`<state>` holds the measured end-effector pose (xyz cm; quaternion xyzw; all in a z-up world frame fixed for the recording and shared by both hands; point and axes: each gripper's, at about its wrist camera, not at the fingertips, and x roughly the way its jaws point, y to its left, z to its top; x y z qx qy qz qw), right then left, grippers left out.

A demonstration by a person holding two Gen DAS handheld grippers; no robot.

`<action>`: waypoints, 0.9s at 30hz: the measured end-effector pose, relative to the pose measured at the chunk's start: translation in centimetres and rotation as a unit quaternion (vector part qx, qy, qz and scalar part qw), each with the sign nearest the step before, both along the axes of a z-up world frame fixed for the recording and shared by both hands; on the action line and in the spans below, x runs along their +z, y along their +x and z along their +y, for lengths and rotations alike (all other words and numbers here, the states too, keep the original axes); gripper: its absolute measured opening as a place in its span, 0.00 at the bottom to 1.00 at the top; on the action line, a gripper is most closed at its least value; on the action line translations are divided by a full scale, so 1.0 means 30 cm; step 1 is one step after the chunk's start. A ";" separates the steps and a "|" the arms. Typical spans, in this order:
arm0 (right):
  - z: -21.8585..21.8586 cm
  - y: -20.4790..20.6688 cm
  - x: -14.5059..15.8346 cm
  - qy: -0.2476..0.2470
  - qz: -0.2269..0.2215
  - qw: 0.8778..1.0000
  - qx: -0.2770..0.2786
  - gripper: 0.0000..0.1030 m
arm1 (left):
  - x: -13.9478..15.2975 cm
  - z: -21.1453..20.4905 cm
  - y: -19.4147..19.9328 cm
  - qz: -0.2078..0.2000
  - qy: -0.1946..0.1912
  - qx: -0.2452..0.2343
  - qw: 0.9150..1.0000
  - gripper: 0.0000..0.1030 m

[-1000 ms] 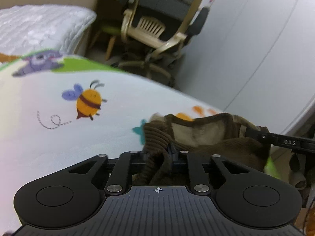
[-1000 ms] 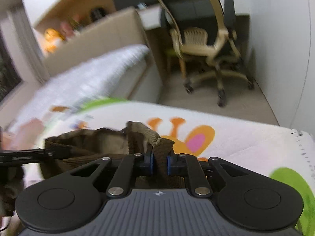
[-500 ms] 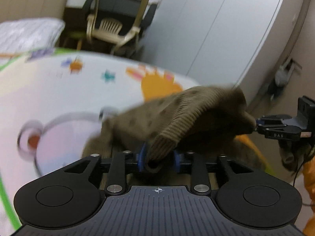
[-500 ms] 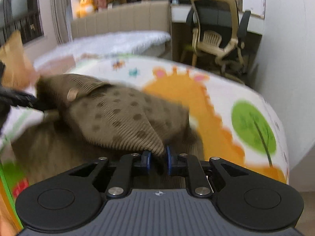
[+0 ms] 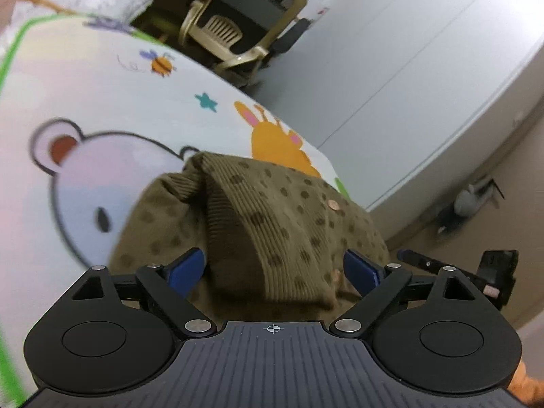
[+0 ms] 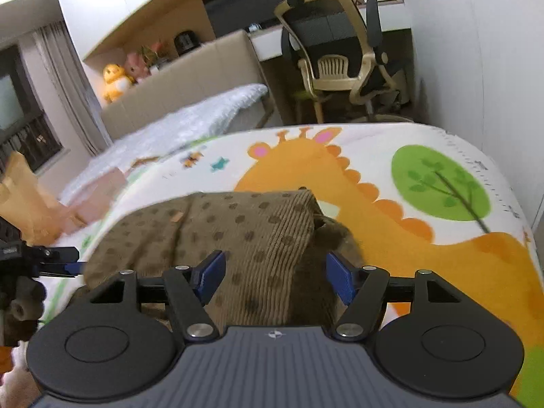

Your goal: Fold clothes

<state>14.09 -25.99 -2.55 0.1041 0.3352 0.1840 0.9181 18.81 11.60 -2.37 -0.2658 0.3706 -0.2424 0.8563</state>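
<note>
I had both sets of jaws opening at that moment. On the left gripper they stood spread wide, with a ribbed fold of the brown dotted garment lying loose between the blue pads, neither pad pressing on it. The right gripper was likewise spread, though less wide, and the garment's corduroy edge ran straight between its pads without being pinched. The garment lay folded over on itself on the cartoon-print blanket, just ahead of both sets of jaws. A small button sat on the cloth ahead and to the right of my left jaws. Beyond the blanket, an office chair stood well ahead of the right jaws.
</note>
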 end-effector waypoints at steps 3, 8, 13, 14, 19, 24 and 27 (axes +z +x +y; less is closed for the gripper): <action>0.072 0.060 -0.073 -0.014 0.016 1.000 0.000 0.47 | -0.051 -0.054 0.062 0.016 -0.003 0.014 1.000 0.77; 0.123 0.001 0.026 -0.036 -0.035 0.999 0.008 0.13 | -0.004 -0.087 0.066 -0.003 0.014 0.015 1.000 0.29; 0.065 -0.160 0.162 0.000 -0.071 0.997 0.039 0.12 | 0.165 -0.053 -0.079 -0.089 0.009 -0.004 0.996 0.24; 0.056 -0.191 0.164 0.000 -0.070 0.997 0.043 0.12 | 0.177 -0.050 -0.113 -0.095 0.009 -0.009 0.995 0.24; 0.016 -0.243 0.017 -0.007 -0.002 1.000 0.027 0.14 | 0.095 -0.058 -0.235 -0.058 0.031 -0.035 0.997 0.24; -0.029 -0.224 -0.063 0.008 0.039 0.999 0.007 0.38 | -0.032 -0.021 -0.227 0.007 0.052 -0.018 0.998 0.41; -0.059 -0.200 0.001 0.036 0.008 0.999 0.007 0.70 | -0.001 0.023 -0.179 -0.009 0.027 -0.001 1.000 0.70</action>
